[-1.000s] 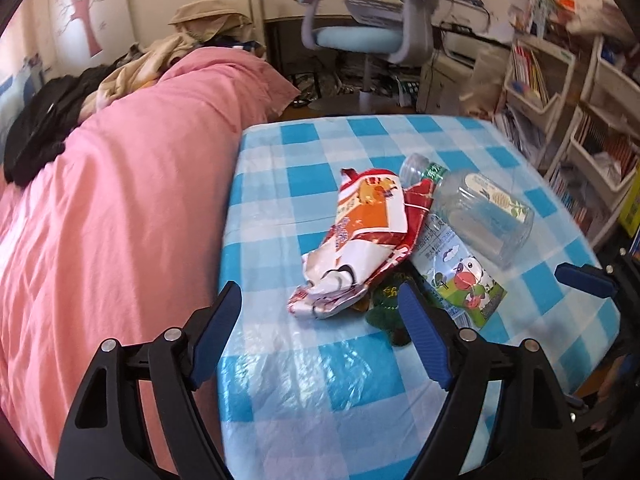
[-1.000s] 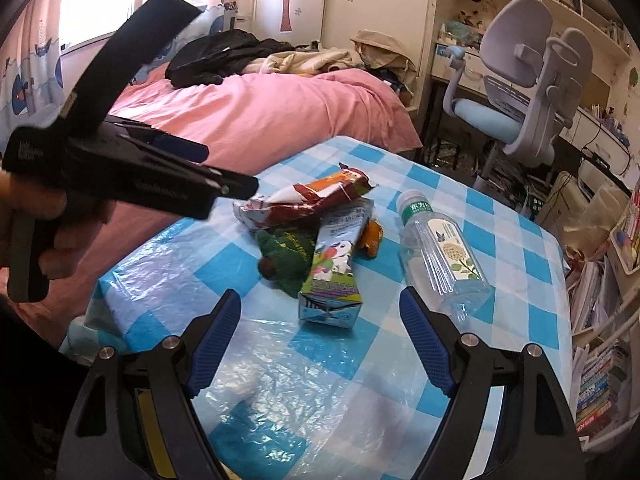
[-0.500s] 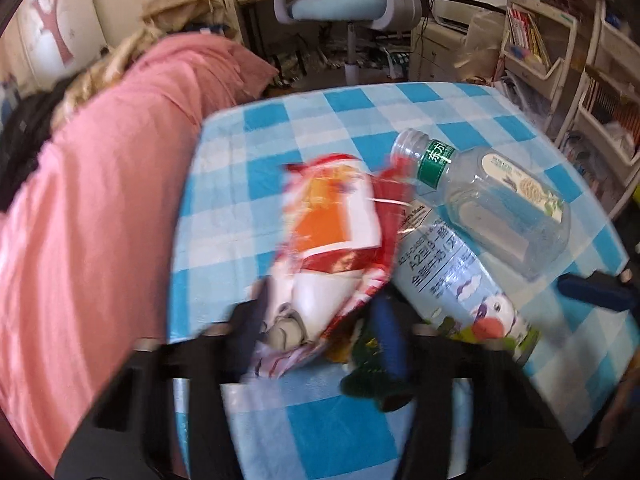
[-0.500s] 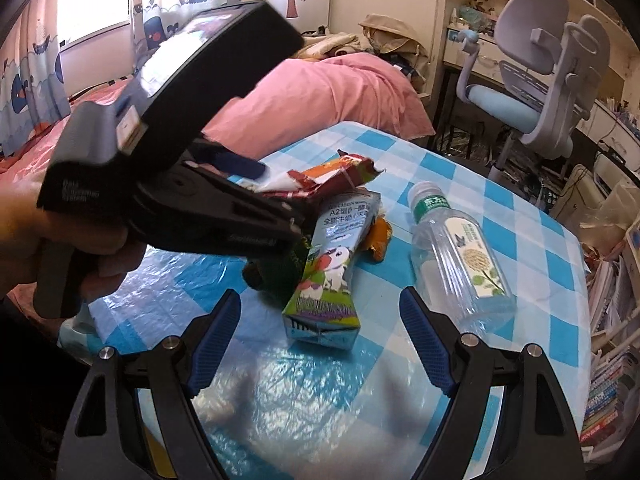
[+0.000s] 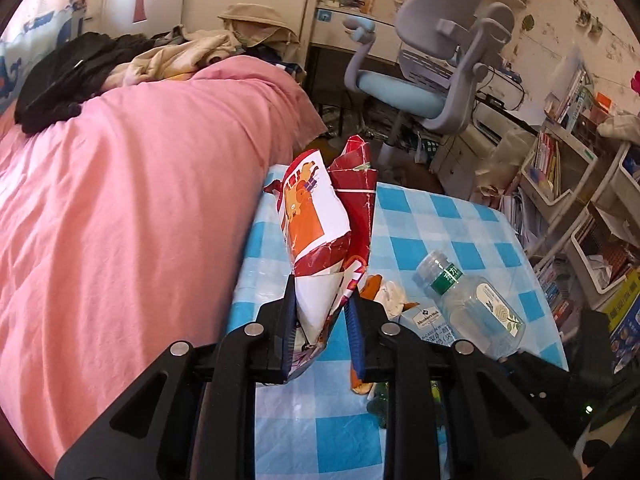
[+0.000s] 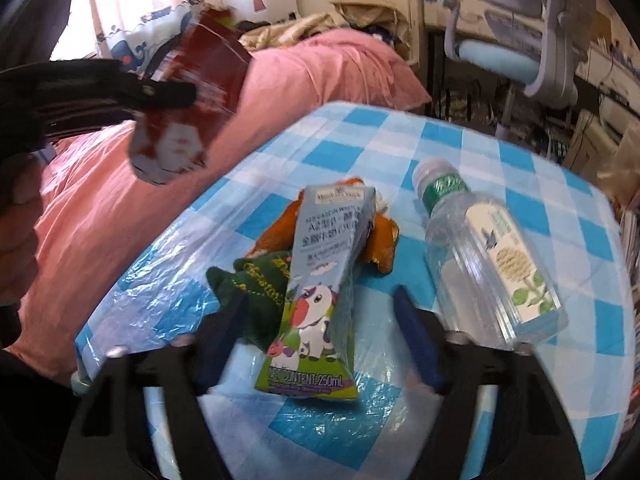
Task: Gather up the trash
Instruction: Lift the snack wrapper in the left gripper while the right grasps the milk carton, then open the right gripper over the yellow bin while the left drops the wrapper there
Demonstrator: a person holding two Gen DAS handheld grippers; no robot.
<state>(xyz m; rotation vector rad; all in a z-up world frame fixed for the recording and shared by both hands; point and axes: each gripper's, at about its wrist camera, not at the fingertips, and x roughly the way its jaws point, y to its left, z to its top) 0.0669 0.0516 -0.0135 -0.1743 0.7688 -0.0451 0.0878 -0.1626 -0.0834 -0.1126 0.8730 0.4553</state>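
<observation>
The left hand-held gripper is closing, clamping the red snack bag clear of the desk; the right hand-held gripper is closing, straddling the milk carton without pinching it yet, readying its pickup.

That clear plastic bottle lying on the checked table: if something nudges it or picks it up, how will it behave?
The bottle looks empty, so it is probably light. It lies on its side on the glossy table cover, so a nudge could slide it. Its flat-looking sides may keep it from rolling far. Thin clear walls would likely dent under a firm squeeze.
</observation>
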